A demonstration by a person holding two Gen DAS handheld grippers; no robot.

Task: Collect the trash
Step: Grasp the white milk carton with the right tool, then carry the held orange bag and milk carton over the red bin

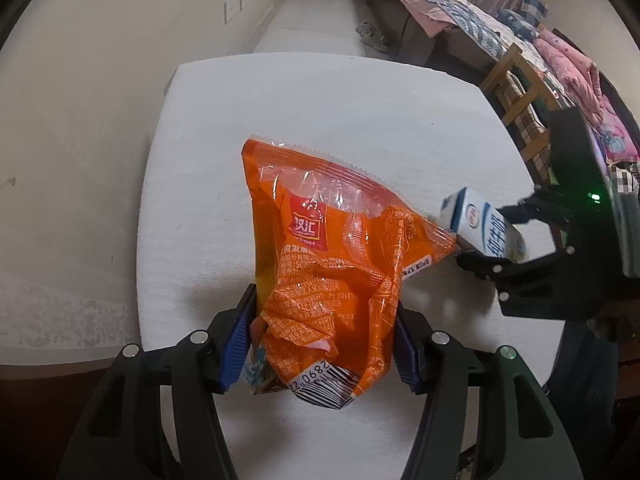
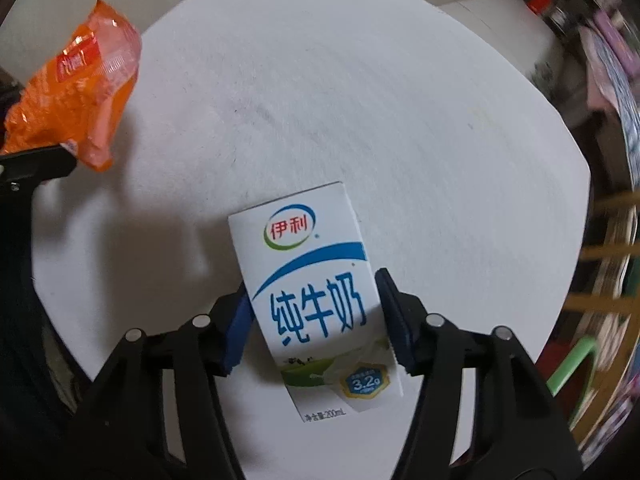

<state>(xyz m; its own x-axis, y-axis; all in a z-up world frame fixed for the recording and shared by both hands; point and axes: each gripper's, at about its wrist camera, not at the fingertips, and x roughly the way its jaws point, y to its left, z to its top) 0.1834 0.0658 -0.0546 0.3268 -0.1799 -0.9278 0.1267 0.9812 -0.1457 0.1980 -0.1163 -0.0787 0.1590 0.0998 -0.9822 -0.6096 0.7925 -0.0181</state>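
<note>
The crinkled orange plastic snack wrapper (image 1: 328, 276) looks feather-light, soft and slick; it crumples under any squeeze, so it is best taken across its bunched lower part, where the left gripper (image 1: 324, 344) has it pinched between the blue pads, half-closed, the rest of the bag rising clear above the white round table (image 1: 320, 120). The small white-and-blue cardboard milk carton (image 2: 316, 300) is stiffer, with flat smooth sides that suit a grip across its narrow faces, though an empty one would likely dent if pressed hard. The right gripper (image 2: 316, 320) straddles it at mid-body, both pads against its sides, apparently clamped, over the table's near side, just right of the wrapper.
</note>
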